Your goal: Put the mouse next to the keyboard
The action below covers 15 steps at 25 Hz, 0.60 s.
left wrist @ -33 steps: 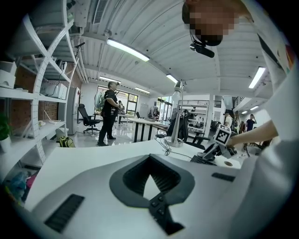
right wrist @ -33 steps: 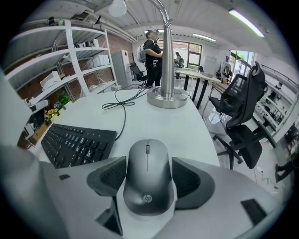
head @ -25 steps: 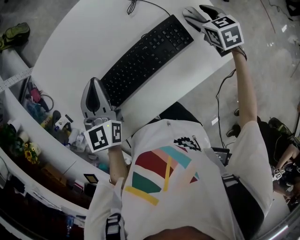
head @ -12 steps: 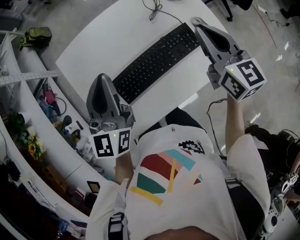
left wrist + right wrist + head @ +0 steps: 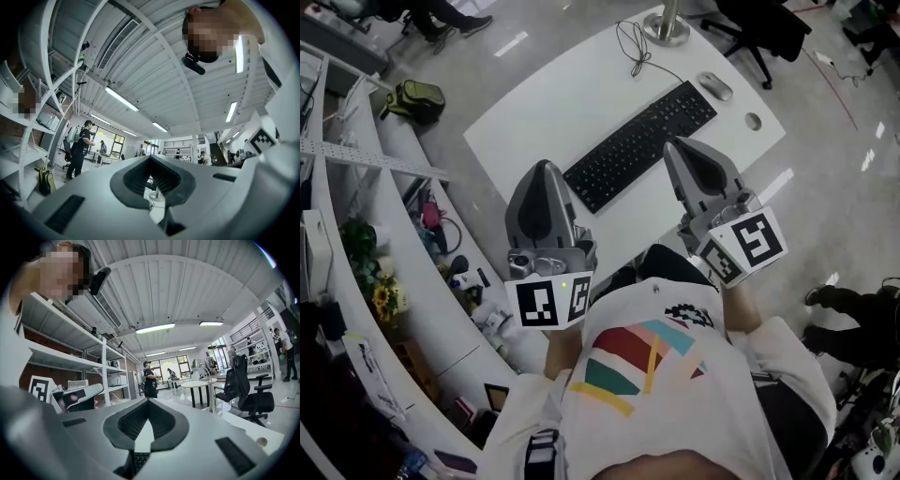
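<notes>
L tool [image 5: 546, 169] & R tool [image 5: 676, 148]: jaws together, empty.
Over white bench [image 5: 553, 103]; mouse [image 5: 715, 86] just beside keyboard [image 5: 641, 144], at its 2 o'clock.

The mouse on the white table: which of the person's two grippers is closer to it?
Right. The right gripper hangs by the mouse-side end of the keyboard, apart from the mouse. The left gripper is beyond the opposite end, farther off.

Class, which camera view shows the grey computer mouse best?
The head view: the grey computer mouse lies in full sight on the white table, just beside the black keyboard. Neither gripper view shows it at all.
</notes>
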Available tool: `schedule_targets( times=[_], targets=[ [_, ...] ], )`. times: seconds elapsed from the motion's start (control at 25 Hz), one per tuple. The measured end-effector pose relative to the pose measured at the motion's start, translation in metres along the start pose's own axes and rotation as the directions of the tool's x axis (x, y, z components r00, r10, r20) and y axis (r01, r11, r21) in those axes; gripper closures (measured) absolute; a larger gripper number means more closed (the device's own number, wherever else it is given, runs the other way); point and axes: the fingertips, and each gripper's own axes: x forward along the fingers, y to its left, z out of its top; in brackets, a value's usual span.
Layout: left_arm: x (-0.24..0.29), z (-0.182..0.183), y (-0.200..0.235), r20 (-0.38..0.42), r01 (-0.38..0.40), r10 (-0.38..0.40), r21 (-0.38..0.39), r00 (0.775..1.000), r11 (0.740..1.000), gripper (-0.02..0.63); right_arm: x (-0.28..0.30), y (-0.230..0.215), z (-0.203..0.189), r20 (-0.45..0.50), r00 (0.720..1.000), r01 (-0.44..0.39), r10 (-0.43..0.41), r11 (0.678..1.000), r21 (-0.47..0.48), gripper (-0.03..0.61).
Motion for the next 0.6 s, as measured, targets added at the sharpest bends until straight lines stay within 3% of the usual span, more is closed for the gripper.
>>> schedule_targets(
  times=[0.28, 0.6],
  targets=[
    [-0.017, 0.009, -0.031, -0.001, 0.034, -0.034, 0.016, 0.999, 0.999, 0.571, -0.015, 0.053, -0.008, -0.050, 0.991, -0.130, 0.128, 0.990, -0.046, 0.566],
    [-0.015, 0.018, -0.041, 0.024, 0.055, -0.056, 0.047, 0.998, 0.997, 0.571, -0.032, 0.034, 0.001, -0.007, 0.998, -0.069, 0.069, 0.997, -0.019, 0.566]
  ],
)
